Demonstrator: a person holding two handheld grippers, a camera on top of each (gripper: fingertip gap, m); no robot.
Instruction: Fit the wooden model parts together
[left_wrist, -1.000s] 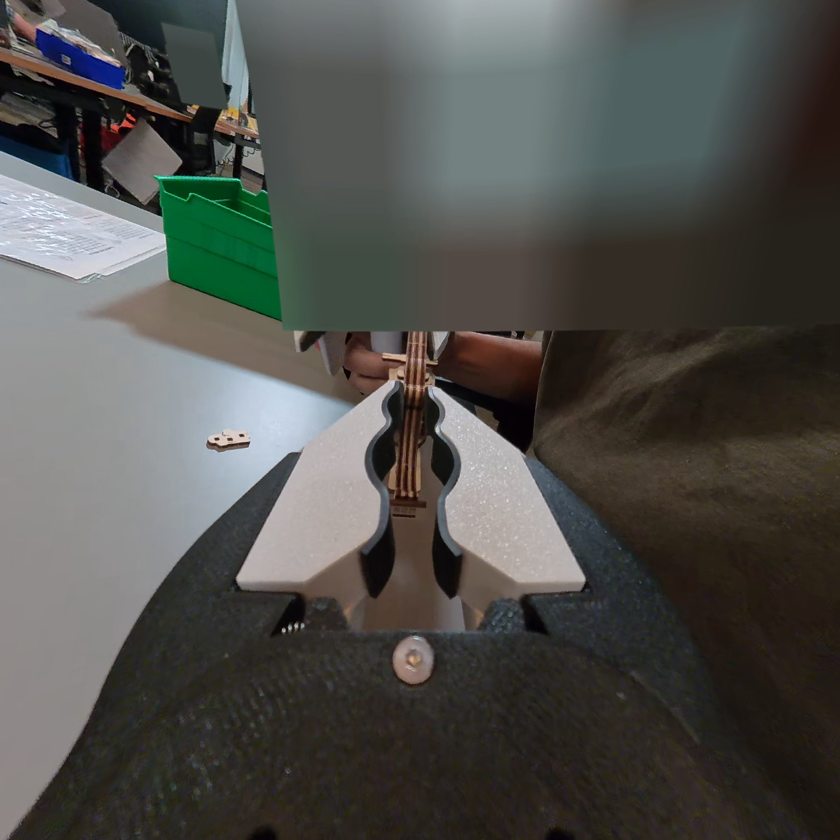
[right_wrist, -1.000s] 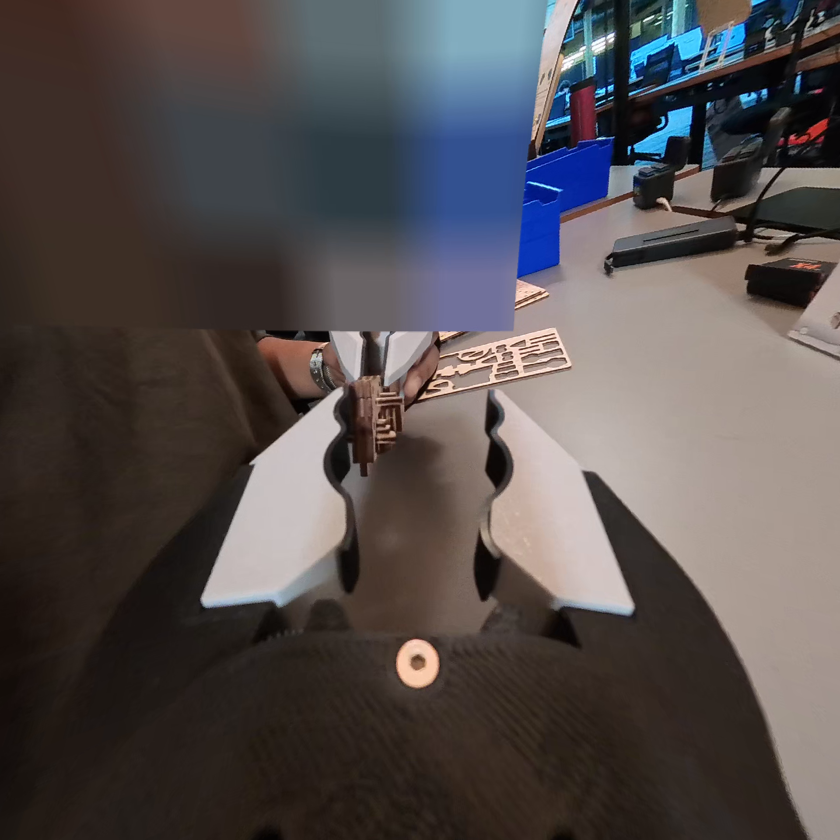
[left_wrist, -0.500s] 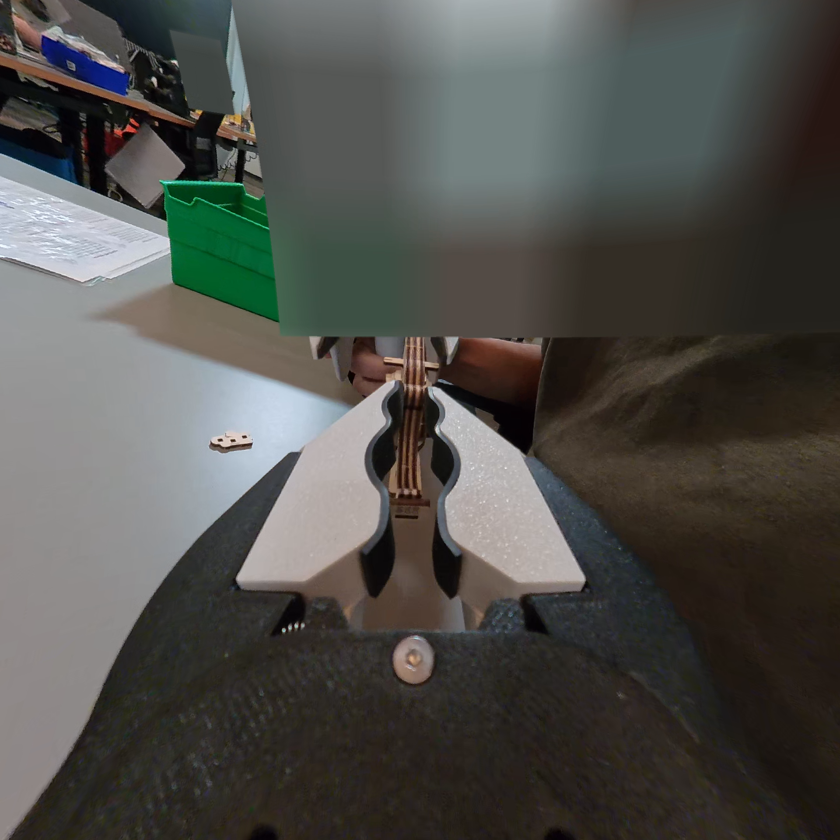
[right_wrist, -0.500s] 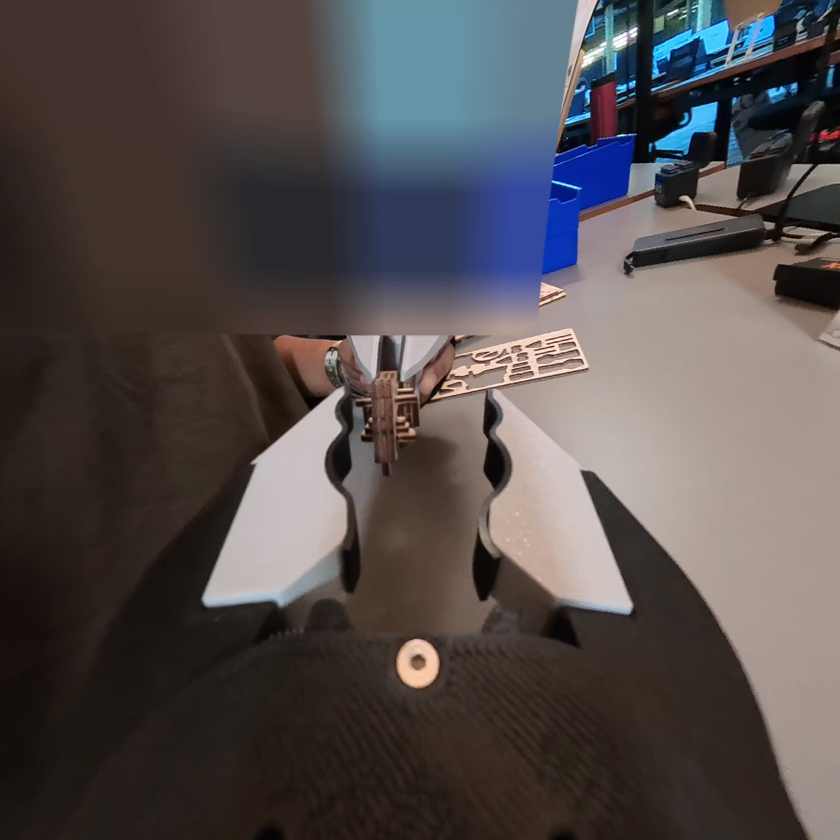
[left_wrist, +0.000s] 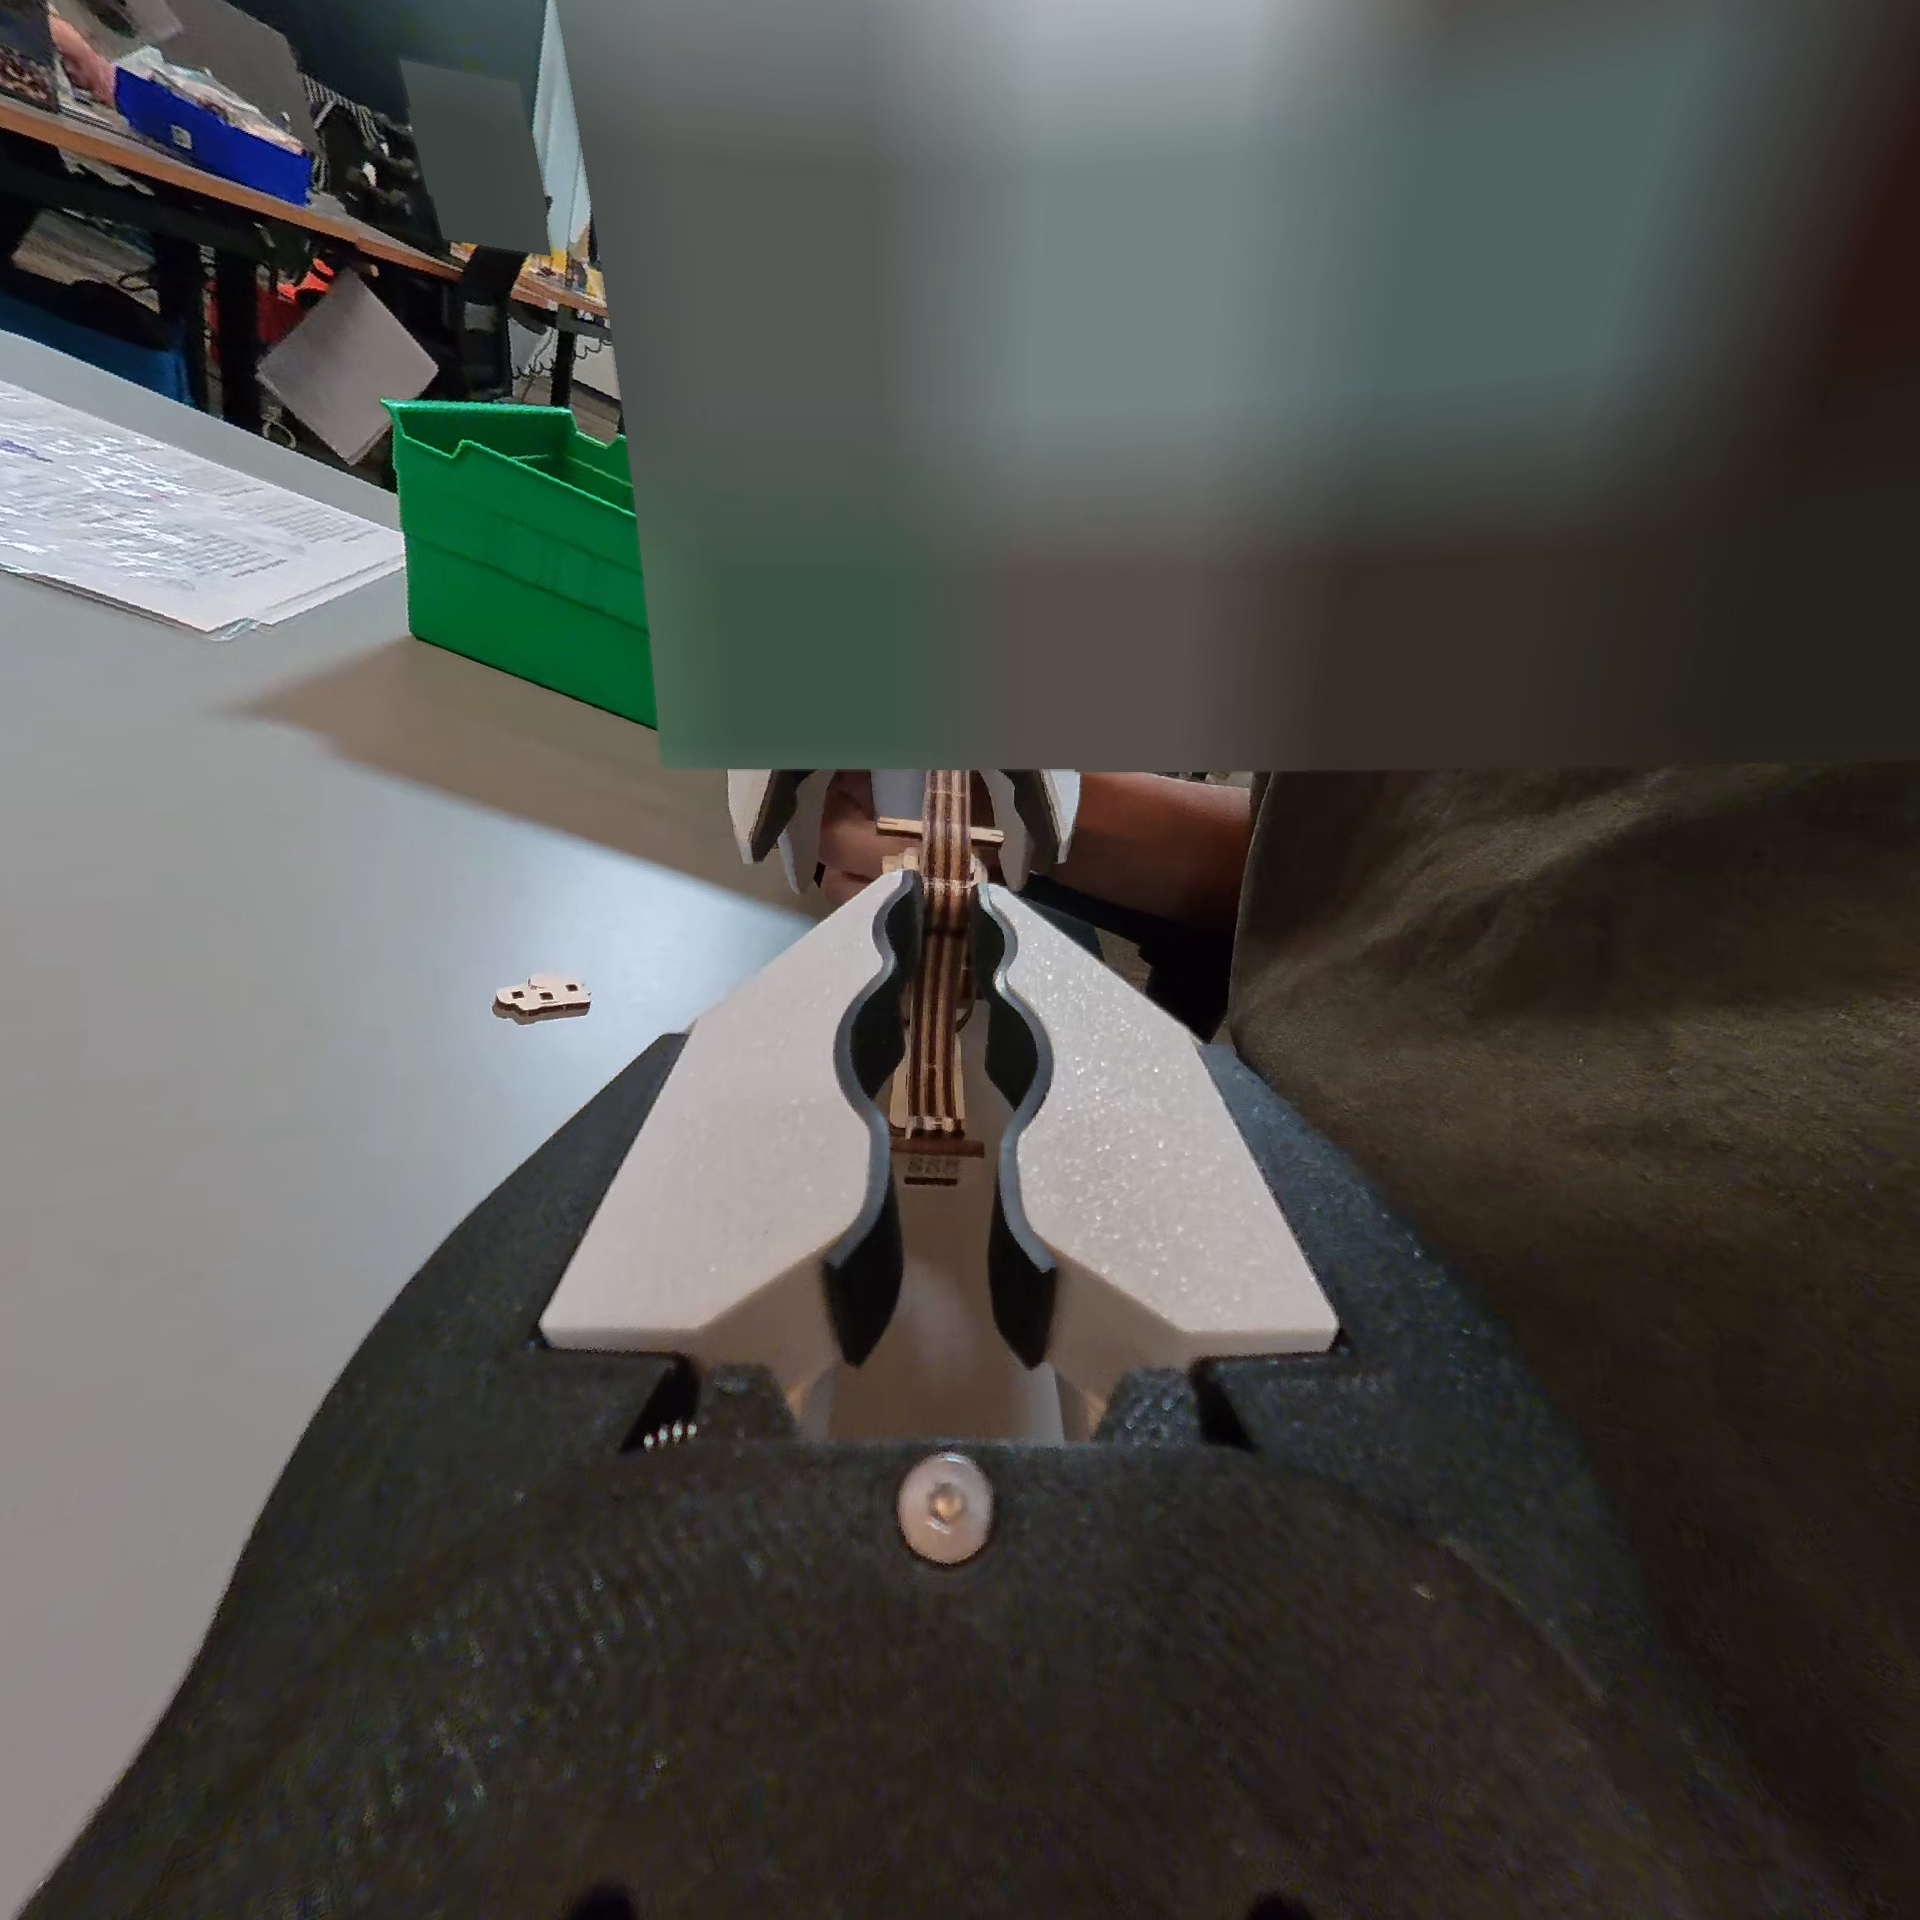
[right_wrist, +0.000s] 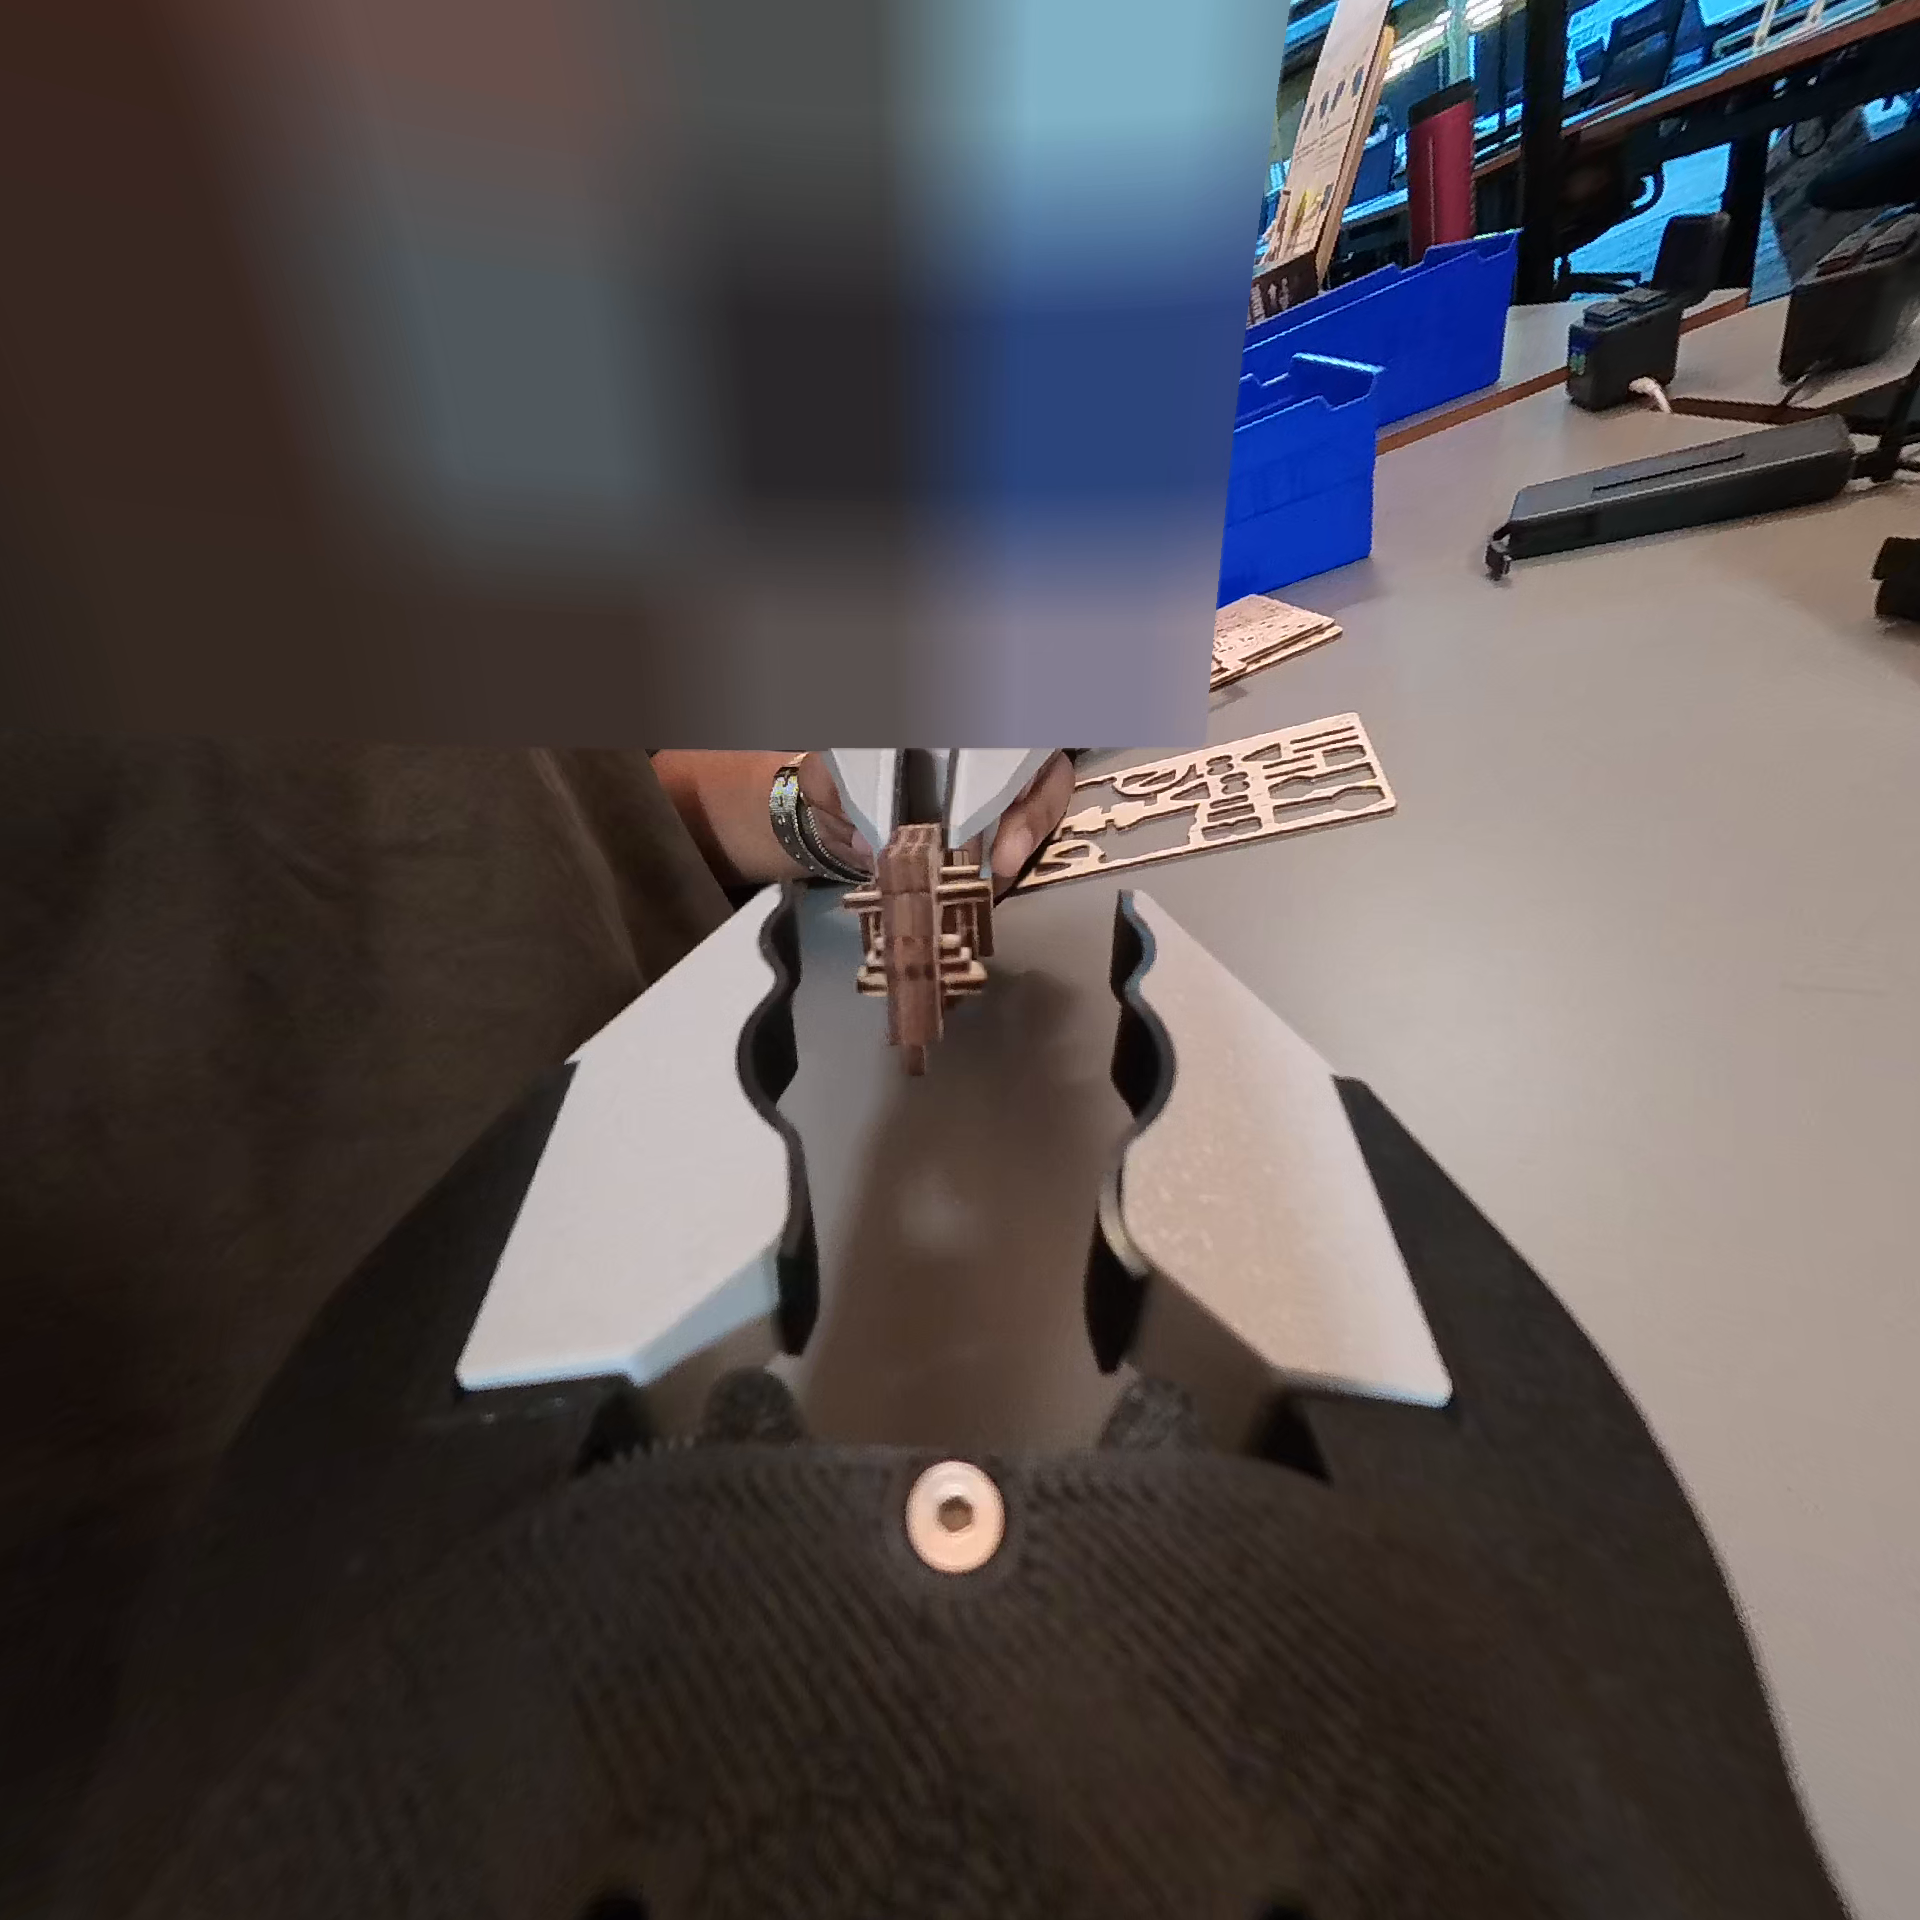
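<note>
The left gripper (left_wrist: 940, 914) stays clenched on the wooden model (left_wrist: 938, 997), a laminated stack of plywood seen edge-on between its jaws and held off the counter (left_wrist: 260, 1039). What has changed is on the other side: in the right wrist view the model (right_wrist: 920, 935) sat against the inner face of the left-hand finger a second ago, and it has since drifted toward the middle of the gap, so it now stands between the two fingers at about 12 o'clock with clear air on both sides. The right gripper (right_wrist: 951, 914) is released, jaws spread wide and touching nothing; the left gripper's pale fingers (right_wrist: 971, 795) show just behind the model, pinching its far end. I read this as a re-centring, lining the open jaws up squarely on the assembly so they can close on it or steady it for the next press; whether any joint is already fully seated cannot be told from here. A small loose wooden piece (left_wrist: 542, 1000) lies on the counter at about 9 o'clock in the left view, well apart from the model and probably waiting its turn. The punched-out parts sheet (right_wrist: 1226, 800) lies flat at about 1 o'clock in the right view, with more sheets (right_wrist: 1273, 634) stacked beyond it beside a blue bin (right_wrist: 1304, 478); a green bin (left_wrist: 520, 561) stands at 11 o'clock in the left view.
</note>
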